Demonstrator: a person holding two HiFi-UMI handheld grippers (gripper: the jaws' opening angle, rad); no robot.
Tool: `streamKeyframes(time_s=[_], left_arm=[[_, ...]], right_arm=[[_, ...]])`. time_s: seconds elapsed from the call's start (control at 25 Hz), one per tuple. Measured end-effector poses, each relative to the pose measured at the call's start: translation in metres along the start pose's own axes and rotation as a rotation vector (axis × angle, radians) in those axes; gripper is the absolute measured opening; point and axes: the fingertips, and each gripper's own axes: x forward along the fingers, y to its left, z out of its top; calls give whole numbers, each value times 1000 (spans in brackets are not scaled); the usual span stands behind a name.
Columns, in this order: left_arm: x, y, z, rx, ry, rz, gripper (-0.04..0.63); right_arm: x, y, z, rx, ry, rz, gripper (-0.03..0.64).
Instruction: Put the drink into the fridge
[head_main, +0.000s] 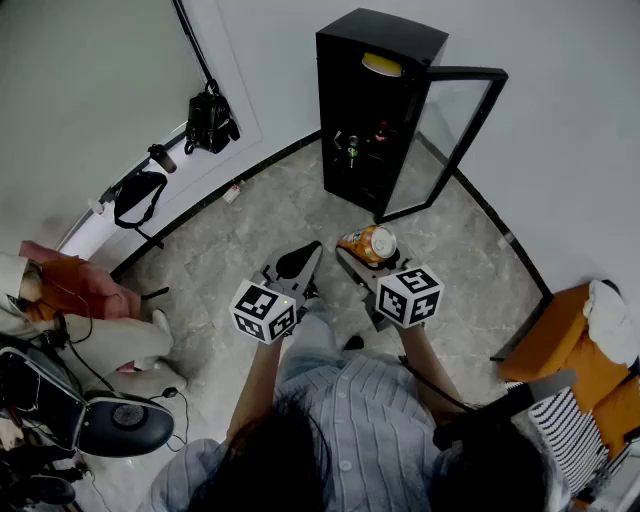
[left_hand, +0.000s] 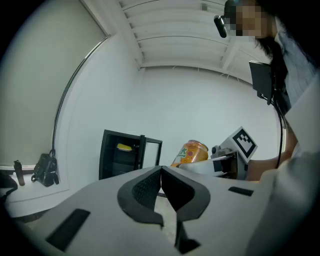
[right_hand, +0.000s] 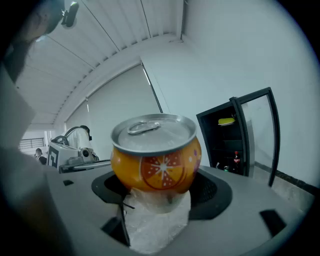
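Observation:
An orange drink can (head_main: 368, 243) with a silver pull-tab top (right_hand: 156, 155) sits between the dark pads of my right gripper (head_main: 365, 252), which is shut on it; a bit of clear plastic hangs under the can. My left gripper (head_main: 300, 262) is beside it on the left, jaws pressed together and empty (left_hand: 160, 172). The black fridge (head_main: 375, 110) stands ahead on the floor with its glass door (head_main: 450, 135) swung open to the right. From the right gripper view the fridge (right_hand: 232, 137) is at the right, beyond the can.
Inside the fridge are a yellow item (head_main: 382, 65) on the top shelf and bottles (head_main: 352, 150) lower down. A seated person (head_main: 80, 300) is at the left, bags (head_main: 210, 120) hang on the wall, and orange furniture (head_main: 570, 350) stands at the right.

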Motion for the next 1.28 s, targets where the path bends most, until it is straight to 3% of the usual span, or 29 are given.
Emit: streamKeyframes(time_s=[0.72,1.28], left_arm=[[7,-8,-9,-9,11,-75,9],[54,101,10,-22,34,-122,9]], right_arm=[[0,-8,-18,47,31,-31,319],[93,-42,6,95,71,-96,319]])
